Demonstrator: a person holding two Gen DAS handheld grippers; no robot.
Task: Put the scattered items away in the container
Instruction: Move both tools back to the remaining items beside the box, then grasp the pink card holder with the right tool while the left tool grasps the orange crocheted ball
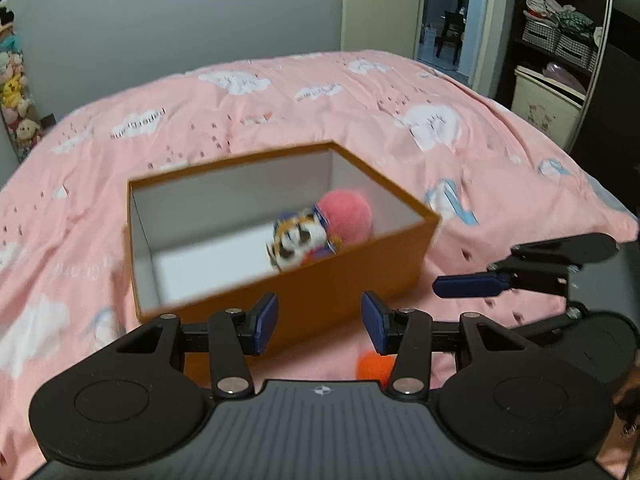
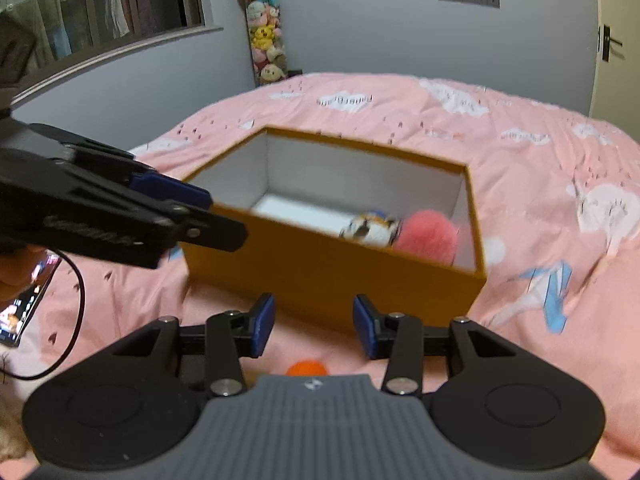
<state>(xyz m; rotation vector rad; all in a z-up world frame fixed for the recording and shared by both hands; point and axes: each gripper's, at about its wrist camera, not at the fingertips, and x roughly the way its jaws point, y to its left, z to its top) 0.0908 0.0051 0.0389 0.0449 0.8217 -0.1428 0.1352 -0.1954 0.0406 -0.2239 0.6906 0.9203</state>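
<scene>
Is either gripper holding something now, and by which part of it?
Nothing is held. The left gripper and the right gripper both stand open with only the pink bedding and orange box behind the gap.

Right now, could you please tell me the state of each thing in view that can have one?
Orange box: lid off, upright on the bed.
Pink plush ball: inside the box, at one end.
Tiger-striped plush: inside the box, against the pink ball.
Orange ball: on the cover, outside the box.
Left tool: open, empty.
Right tool: open, empty.
Phone: screen lit, cable attached.
Door: open.
</scene>
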